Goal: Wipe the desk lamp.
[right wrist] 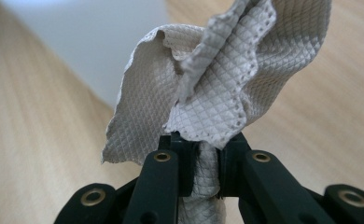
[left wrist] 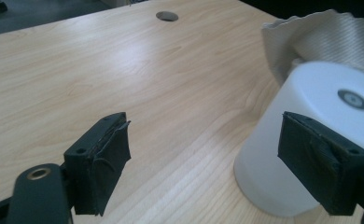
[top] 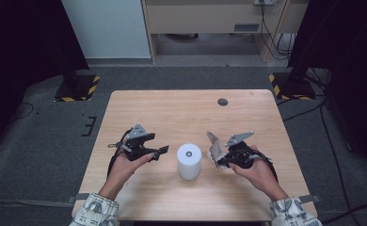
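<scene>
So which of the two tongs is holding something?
The right tongs, on the right of the white upside-down cup. They are pinched shut on a crumpled grey cloth. The left tongs gape open, holding nothing.

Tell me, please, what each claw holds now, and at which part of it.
The right claw is shut on the grey cloth, pinching a bunched lower part. The left claw is open and holds nothing, beside the white cup.
</scene>
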`<state>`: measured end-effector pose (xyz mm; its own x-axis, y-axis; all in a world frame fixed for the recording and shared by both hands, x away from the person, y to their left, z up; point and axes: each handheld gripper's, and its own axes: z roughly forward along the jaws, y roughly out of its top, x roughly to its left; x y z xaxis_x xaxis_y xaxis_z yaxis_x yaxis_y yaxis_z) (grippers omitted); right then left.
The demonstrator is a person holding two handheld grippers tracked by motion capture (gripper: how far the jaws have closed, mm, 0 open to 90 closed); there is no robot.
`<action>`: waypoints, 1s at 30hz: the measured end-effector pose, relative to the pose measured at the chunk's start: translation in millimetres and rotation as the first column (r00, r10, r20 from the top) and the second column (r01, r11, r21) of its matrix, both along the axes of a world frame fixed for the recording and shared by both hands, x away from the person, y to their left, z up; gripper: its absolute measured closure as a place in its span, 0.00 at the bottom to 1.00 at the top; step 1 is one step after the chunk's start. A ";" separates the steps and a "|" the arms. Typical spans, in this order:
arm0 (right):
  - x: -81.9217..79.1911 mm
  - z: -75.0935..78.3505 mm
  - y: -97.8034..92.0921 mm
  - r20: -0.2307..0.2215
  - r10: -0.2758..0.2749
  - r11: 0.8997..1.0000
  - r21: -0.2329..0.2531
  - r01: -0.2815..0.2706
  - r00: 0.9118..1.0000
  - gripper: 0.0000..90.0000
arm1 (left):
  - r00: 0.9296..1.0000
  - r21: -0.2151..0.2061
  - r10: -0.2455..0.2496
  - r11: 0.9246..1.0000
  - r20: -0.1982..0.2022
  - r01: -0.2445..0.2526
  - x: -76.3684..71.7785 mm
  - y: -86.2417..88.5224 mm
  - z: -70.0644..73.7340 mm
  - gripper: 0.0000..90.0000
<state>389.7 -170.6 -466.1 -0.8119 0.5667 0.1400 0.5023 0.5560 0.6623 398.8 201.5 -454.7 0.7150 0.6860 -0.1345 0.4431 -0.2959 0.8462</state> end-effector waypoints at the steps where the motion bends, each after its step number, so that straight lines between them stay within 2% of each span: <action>1: -4.6 -1.8 -1.6 -0.005 -0.003 1.000 0.006 0.003 1.000 0.90 | 1.000 -0.004 0.001 1.000 -0.009 -0.001 -1.9 0.9 -1.4 0.18; 4: -17.7 -7.2 -1.6 -0.013 -0.004 1.000 0.002 0.004 1.000 0.90 | 1.000 0.008 0.003 1.000 -0.016 -0.003 -8.5 2.5 -4.7 0.18; 5: -17.7 -7.2 -1.6 -0.013 -0.004 1.000 0.002 0.004 1.000 0.90 | 1.000 0.008 0.003 1.000 -0.016 -0.003 -8.5 2.5 -4.7 0.18; 7: -31.3 -9.2 2.1 -0.007 0.021 1.000 -0.004 -0.021 1.000 0.90 | 1.000 0.034 -0.001 0.999 -0.018 0.001 -17.2 4.4 -8.7 0.18; 10: -39.3 -10.3 5.9 -0.001 0.034 0.999 -0.010 -0.034 0.999 0.90 | 1.000 0.071 -0.008 0.997 -0.019 0.010 -21.2 6.5 -12.1 0.18; 13: -54.2 -9.6 19.4 0.003 0.066 0.997 -0.028 -0.066 0.998 0.90 | 1.000 0.089 -0.012 0.996 -0.029 0.014 -22.0 10.5 -15.8 0.18; 15: -59.1 -9.4 29.4 0.003 0.099 0.994 -0.038 -0.099 0.995 0.90 | 0.999 0.090 -0.008 0.996 -0.033 0.011 -21.1 12.9 -16.4 0.18; 16: -59.1 -9.4 29.4 0.003 0.099 0.994 -0.038 -0.099 0.995 0.90 | 0.999 0.090 -0.008 0.996 -0.033 0.011 -21.1 12.9 -16.4 0.18; 17: -63.0 -10.5 40.4 0.000 0.135 0.990 -0.043 -0.135 0.991 0.90 | 0.999 0.089 -0.007 0.996 -0.036 0.011 -20.8 15.0 -17.1 0.18; 19: -64.5 -11.7 46.2 -0.004 0.148 0.988 -0.046 -0.148 0.989 0.90 | 0.999 0.093 -0.008 0.996 -0.038 0.012 -20.8 16.2 -17.5 0.18; 20: -66.4 -14.8 58.1 -0.011 0.175 0.983 -0.054 -0.176 0.984 0.90 | 0.999 0.103 -0.009 0.995 -0.039 0.013 -21.9 18.7 -18.3 0.18; 25: -70.7 -19.1 89.1 -0.016 0.228 0.972 -0.053 -0.229 0.973 0.90 | 0.999 0.115 -0.001 0.993 -0.038 0.005 -24.6 26.4 -19.6 0.18; 28: -74.1 -21.7 108.0 -0.019 0.255 0.965 -0.053 -0.255 0.967 0.90 | 0.999 0.108 0.019 0.994 -0.034 -0.015 -27.6 38.2 -19.6 0.18; 29: -74.1 -21.7 108.0 -0.019 0.255 0.965 -0.053 -0.255 0.967 0.90 | 0.999 0.108 0.019 0.994 -0.034 -0.015 -27.6 38.2 -19.6 0.18; 30: -76.3 -24.2 119.6 -0.024 0.277 0.959 -0.050 -0.278 0.961 0.89 | 0.999 0.107 0.027 0.994 -0.035 -0.023 -30.1 45.5 -21.0 0.18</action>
